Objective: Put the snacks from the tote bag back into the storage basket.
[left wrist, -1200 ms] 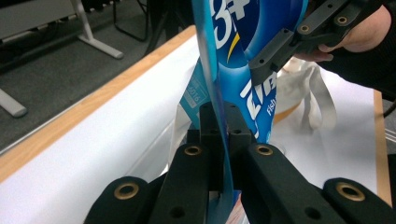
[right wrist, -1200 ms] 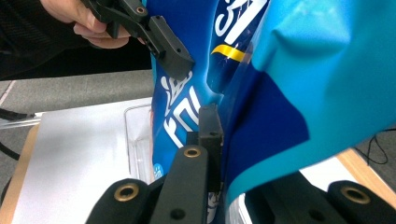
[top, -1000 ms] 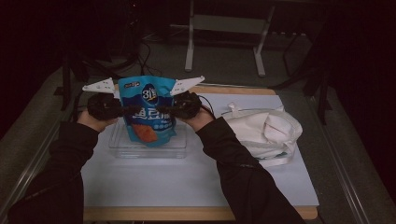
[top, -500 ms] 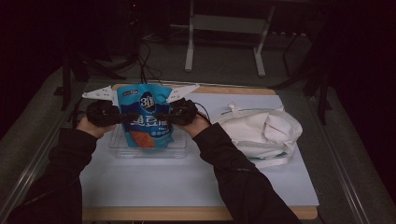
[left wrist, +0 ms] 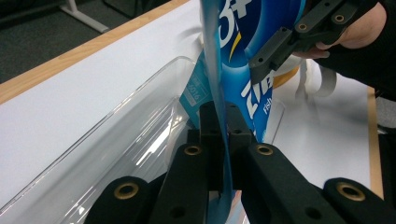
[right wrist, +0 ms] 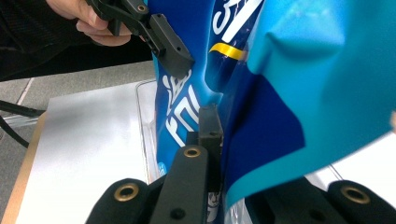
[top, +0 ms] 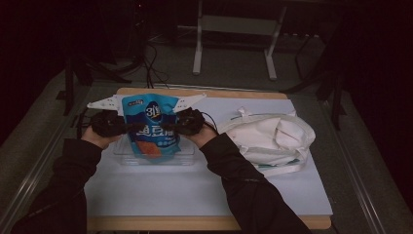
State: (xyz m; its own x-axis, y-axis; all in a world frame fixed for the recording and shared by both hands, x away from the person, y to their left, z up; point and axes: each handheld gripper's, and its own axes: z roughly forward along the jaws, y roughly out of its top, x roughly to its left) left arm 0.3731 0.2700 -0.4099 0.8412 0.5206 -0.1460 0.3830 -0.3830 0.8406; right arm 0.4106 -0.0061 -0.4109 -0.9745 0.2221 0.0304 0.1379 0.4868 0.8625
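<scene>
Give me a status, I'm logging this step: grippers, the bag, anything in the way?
Left gripper and right gripper both shut on the blue snack bag. Bag upright, bottom over the clear tray. White cloth bag off to the right, apart.

Dim room; grey floor; metal stand

**Blue pouch held upright between two grippers**

Blue pouch, white lettering and an orange patch low on its face, stands upright. The left gripper pinches its left edge, the right gripper its right edge. Directly beneath both grippers lies a clear plastic tray; the pouch's bottom reaches into it.
</scene>
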